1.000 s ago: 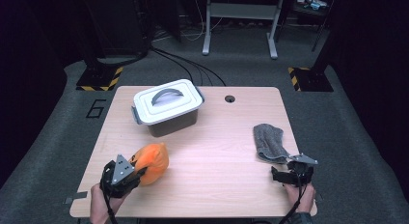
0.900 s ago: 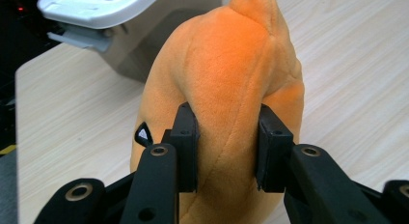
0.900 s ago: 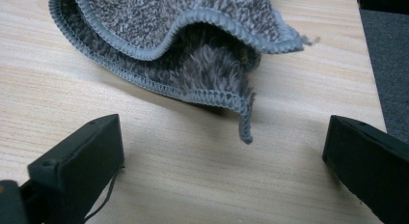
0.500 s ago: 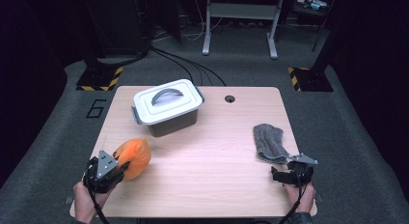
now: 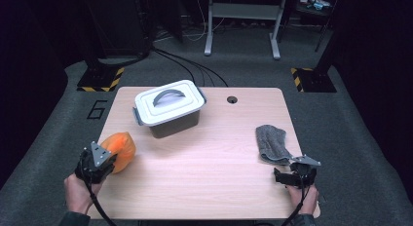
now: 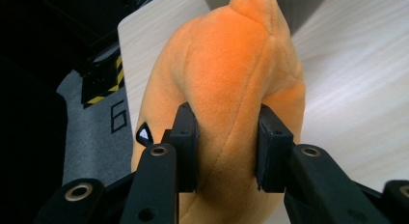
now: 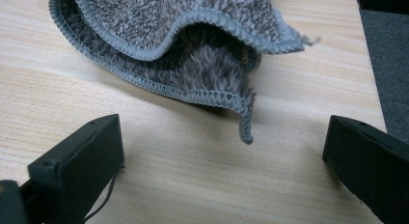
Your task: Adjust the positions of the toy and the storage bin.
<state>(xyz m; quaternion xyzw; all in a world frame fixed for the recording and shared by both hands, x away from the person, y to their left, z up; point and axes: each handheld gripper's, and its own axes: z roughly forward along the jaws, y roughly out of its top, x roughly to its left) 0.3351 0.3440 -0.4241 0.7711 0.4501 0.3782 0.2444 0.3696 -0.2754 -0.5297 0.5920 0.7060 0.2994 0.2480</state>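
Both jaws of the left hand-held gripper [image 6: 226, 149] pinch orange plush [image 6: 226, 74].

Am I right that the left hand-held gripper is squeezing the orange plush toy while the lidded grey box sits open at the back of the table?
Not quite: the grey box has its lid on, as the high view shows. The left hand-held gripper does squeeze the orange plush toy.

Grey carpet floor [image 5: 350, 138], hazard-striped markers [image 5: 100, 82], metal frame legs [image 5: 242, 21], dark surroundings
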